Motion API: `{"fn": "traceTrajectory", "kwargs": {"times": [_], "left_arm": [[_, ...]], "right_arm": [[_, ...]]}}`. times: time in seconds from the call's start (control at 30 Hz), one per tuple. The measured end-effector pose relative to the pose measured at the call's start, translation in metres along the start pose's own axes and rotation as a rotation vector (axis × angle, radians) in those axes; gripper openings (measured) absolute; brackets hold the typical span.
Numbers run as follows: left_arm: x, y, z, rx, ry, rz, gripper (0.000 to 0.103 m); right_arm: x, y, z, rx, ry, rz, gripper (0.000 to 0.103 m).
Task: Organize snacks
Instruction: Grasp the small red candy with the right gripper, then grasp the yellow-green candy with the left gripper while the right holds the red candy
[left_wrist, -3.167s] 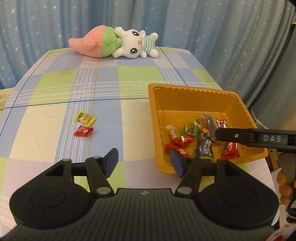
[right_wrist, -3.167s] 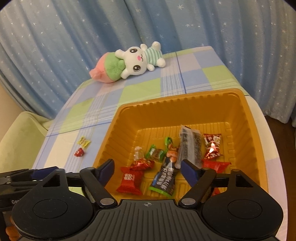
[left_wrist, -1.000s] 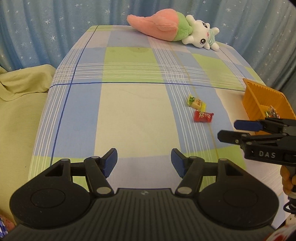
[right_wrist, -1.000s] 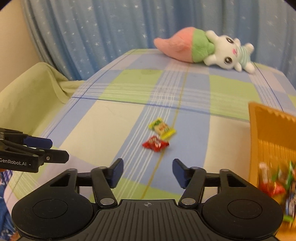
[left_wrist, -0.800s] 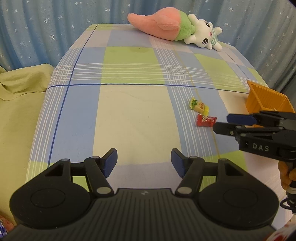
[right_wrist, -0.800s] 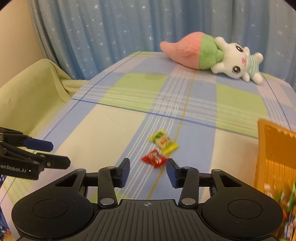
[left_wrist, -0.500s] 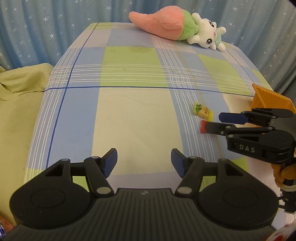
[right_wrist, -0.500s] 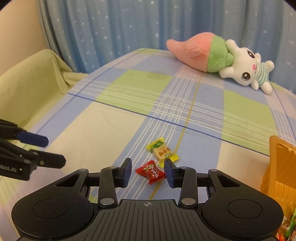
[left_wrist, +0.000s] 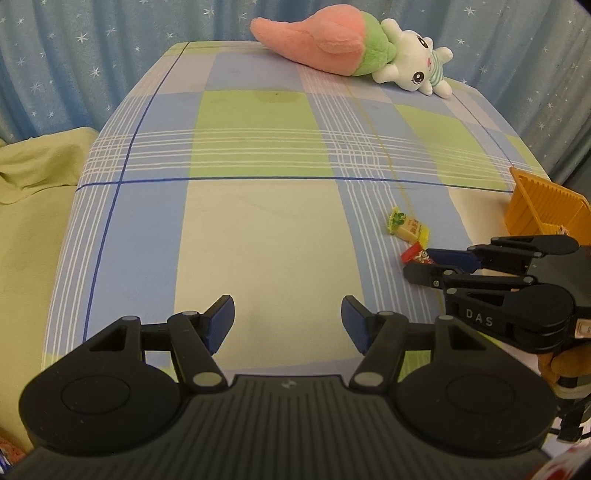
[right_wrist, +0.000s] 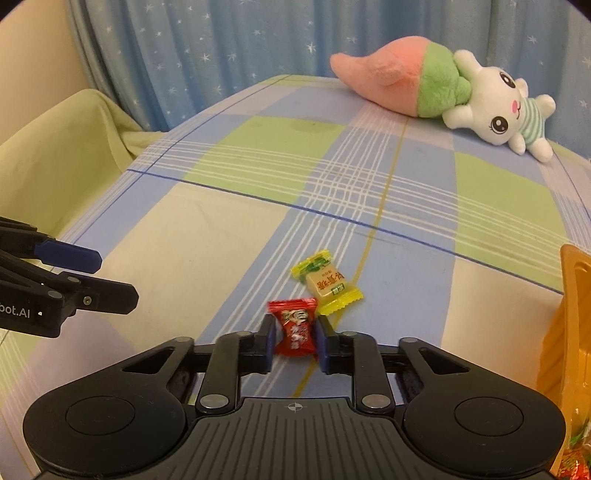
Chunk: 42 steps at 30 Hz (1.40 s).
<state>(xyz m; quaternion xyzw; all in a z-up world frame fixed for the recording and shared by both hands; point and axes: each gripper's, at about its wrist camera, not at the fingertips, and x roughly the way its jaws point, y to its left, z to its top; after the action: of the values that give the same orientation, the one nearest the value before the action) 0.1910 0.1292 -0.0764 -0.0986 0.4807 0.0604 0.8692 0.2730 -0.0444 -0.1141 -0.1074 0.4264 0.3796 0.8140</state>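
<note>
**Right claw pinches the red candy**

The right claw (right_wrist: 295, 341) is squeezed tight on the small red wrapped candy (right_wrist: 295, 328), which sits on the checked blue, green and cream tabletop (right_wrist: 221, 236). A yellow wrapped candy (right_wrist: 327, 286) lies just beside it at 1 o'clock. The left claw (left_wrist: 287, 319) hangs half open over bare cloth, holding nothing. The orange plastic tray (right_wrist: 569, 332) sits at 3 o'clock. A pink and white plush bunny (right_wrist: 443, 86) lies at the far edge.
</note>
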Motion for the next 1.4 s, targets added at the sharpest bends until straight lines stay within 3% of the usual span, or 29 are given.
{"fn": "traceTrajectory", "kwargs": {"times": [0.7,1.0,1.23,1.4], "left_arm": [[0.038,-0.071,0.032,0.192,-0.065,-0.151,0.060],[0.067,-0.087,0.046,0.235,-0.058,-0.143,0.053],[0.083,-0.094,0.047,0.238,-0.040,-0.124,0.042],[0.083,-0.099,0.046,0.247,-0.051,-0.124,0.025]], "right_arm": [[-0.062,-0.048,0.007,0.236,-0.113,-0.080,0.018],[-0.079,-0.065,0.005,0.284,-0.138,-0.104,0.018],[-0.083,-0.072,0.003,0.303,-0.143,-0.102,0.018],[-0.083,-0.072,0.002,0.309,-0.139,-0.094,0.018]]}}
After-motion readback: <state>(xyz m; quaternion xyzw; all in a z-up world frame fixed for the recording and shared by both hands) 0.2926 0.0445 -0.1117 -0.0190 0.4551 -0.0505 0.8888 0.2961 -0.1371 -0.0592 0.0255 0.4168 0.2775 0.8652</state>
